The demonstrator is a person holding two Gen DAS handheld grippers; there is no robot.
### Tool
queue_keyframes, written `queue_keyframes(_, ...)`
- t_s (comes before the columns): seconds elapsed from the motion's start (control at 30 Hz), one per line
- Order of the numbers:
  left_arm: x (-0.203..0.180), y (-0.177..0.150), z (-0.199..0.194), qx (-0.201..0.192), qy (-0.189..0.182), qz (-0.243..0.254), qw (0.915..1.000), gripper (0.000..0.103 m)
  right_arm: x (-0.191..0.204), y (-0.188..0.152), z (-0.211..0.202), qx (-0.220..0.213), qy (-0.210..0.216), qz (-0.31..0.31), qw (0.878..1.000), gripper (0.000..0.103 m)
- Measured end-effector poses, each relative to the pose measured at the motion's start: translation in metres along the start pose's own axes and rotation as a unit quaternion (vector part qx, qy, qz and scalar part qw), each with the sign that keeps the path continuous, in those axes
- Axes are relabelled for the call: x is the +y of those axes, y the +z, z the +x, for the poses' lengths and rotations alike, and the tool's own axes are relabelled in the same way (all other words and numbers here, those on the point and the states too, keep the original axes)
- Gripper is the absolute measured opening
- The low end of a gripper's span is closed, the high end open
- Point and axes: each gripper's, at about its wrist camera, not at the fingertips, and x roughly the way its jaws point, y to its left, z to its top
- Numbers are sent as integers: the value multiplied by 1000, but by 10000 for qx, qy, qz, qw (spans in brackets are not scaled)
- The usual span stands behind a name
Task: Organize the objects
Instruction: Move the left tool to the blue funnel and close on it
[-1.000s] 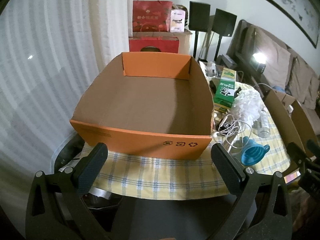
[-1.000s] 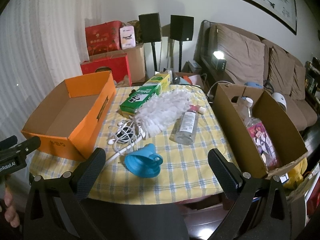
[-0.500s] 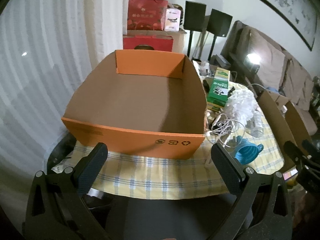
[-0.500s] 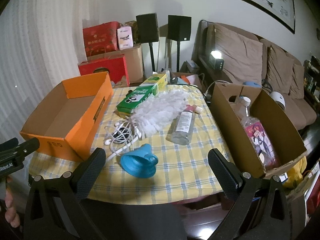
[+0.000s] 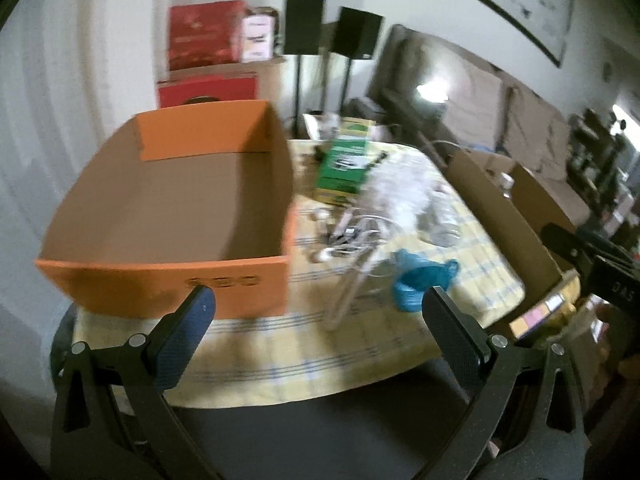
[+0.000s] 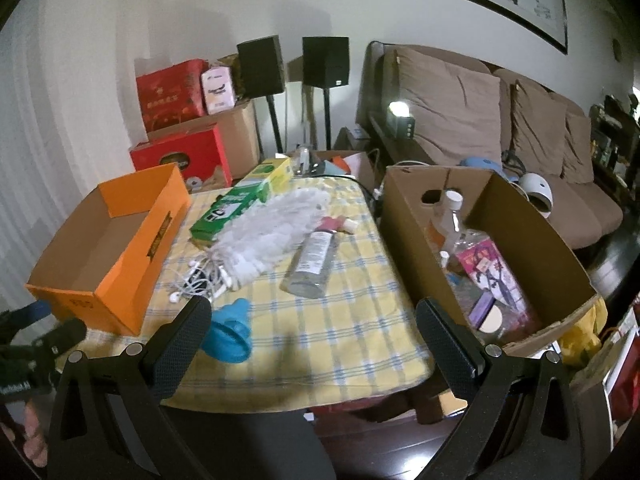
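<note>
Left wrist view, blurred: the left gripper [image 5: 318,300] has its jaws spread wide, holding nothing. The orange box [image 5: 168,208] sits at 11 o'clock on the checked tablecloth [image 5: 304,344]; the blue funnel [image 5: 420,280] is at 1 o'clock.

Right wrist view: the right gripper [image 6: 314,308] is likewise wide apart and empty. The blue funnel [image 6: 230,336] lies just beside its left finger [image 6: 180,340]; the clear bottle [image 6: 314,256] is at 12 o'clock, the brown box [image 6: 500,248] at 2. Labels are unreadable.
</note>
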Motion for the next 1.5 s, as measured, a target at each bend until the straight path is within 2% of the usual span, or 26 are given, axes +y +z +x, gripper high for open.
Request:
queue_keyframes(0.37,-50,1,44,146,-520,420,9977,103,-15,-7,0,41,-22,47,10000,103)
queue_keyframes(0.53,-71,-6,71,197,-392,653,9969,103,-25,-7,-1,34,-40,203,9998,103)
queue_keyframes(0.77,-86,-12,100,265,-143,619,9976,103,-33,-9,-1,69,-97,233,9997,103)
queue_keyframes(0.87,-91,-15,111,274,76,649,9975,103,-35,-11,0,88,-116,246,9996,103)
queue_keyframes(1.07,-97,-18,127,349,333,733,9961,89,-39,-14,5,166,-115,282,9994,103)
queue_keyframes(1.2,-100,-19,123,369,152,825,9958,65,-40,-15,6,187,-109,275,9994,103)
queue_keyframes(1.5,-72,-12,97,425,-542,410,9968,62,-36,-16,11,231,-13,309,9993,103)
